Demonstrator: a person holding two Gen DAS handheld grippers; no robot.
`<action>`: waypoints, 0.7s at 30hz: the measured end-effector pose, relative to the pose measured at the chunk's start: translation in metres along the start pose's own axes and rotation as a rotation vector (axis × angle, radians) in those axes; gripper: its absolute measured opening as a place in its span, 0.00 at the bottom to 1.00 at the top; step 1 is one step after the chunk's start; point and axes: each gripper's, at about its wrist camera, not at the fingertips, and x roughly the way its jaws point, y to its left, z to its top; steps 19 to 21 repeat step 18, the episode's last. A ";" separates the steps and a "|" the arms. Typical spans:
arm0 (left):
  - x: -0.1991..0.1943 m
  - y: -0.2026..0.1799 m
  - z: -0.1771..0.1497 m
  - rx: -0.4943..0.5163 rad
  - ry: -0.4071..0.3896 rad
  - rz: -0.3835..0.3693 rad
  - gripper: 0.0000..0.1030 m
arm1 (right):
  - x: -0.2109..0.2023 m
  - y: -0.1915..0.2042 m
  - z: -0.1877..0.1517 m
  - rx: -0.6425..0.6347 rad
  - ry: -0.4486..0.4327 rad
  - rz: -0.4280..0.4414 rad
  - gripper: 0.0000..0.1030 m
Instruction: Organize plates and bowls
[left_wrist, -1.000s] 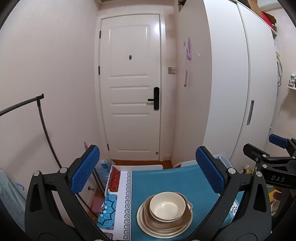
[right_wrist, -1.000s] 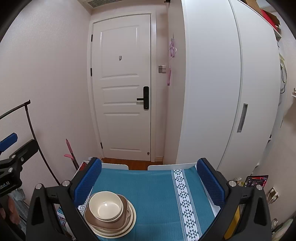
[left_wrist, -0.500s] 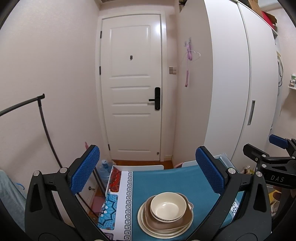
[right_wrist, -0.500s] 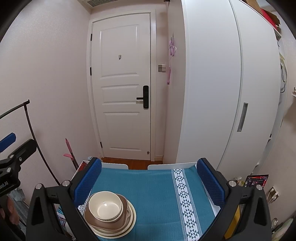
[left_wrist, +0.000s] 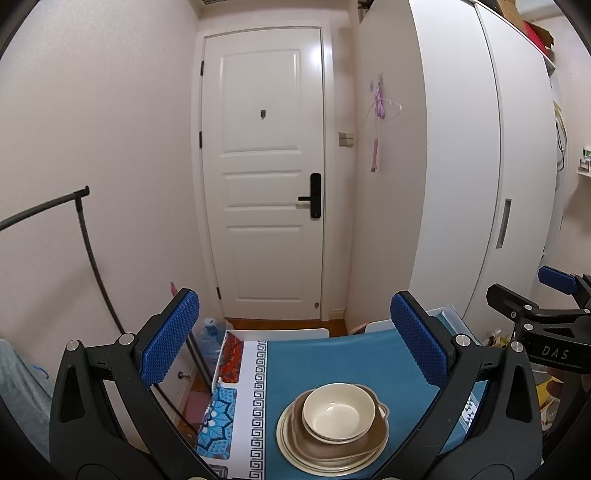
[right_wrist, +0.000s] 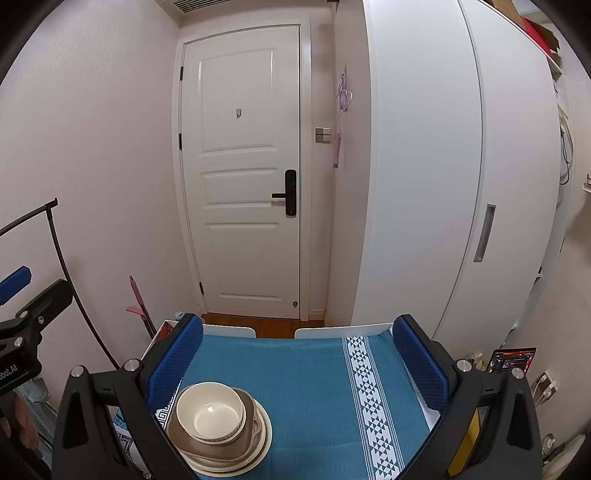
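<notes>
A cream bowl (left_wrist: 336, 411) sits nested in a brown dish (left_wrist: 373, 439), which rests on a cream plate (left_wrist: 291, 448); the stack stands on a teal tablecloth (left_wrist: 325, 362). My left gripper (left_wrist: 295, 343) hovers above and behind the stack, wide open and holding nothing. In the right wrist view the same bowl (right_wrist: 209, 410), brown dish (right_wrist: 243, 439) and plate (right_wrist: 264, 446) lie at lower left, by the left finger. My right gripper (right_wrist: 297, 363) is open and empty over the teal tablecloth (right_wrist: 306, 373).
A white door (left_wrist: 266, 177) and a tall white wardrobe (left_wrist: 461, 166) stand beyond the table's far edge. A black rail (left_wrist: 85, 229) arcs along the left wall. Patterned mats (left_wrist: 218, 417) lie at the table's left. The other gripper (left_wrist: 543, 325) shows at the right edge.
The left wrist view has drifted slightly, so the door sits a touch further right. The stack and both grippers' opening are unchanged.
</notes>
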 end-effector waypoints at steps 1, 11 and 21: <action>0.001 0.000 0.000 0.000 0.000 0.001 1.00 | 0.001 0.000 0.000 0.000 0.000 0.000 0.99; 0.004 0.004 -0.002 0.004 -0.026 0.045 1.00 | 0.005 0.005 -0.001 0.001 0.007 -0.004 0.99; 0.008 0.009 -0.003 0.003 -0.041 0.063 1.00 | 0.010 0.009 -0.001 0.004 0.015 -0.004 0.99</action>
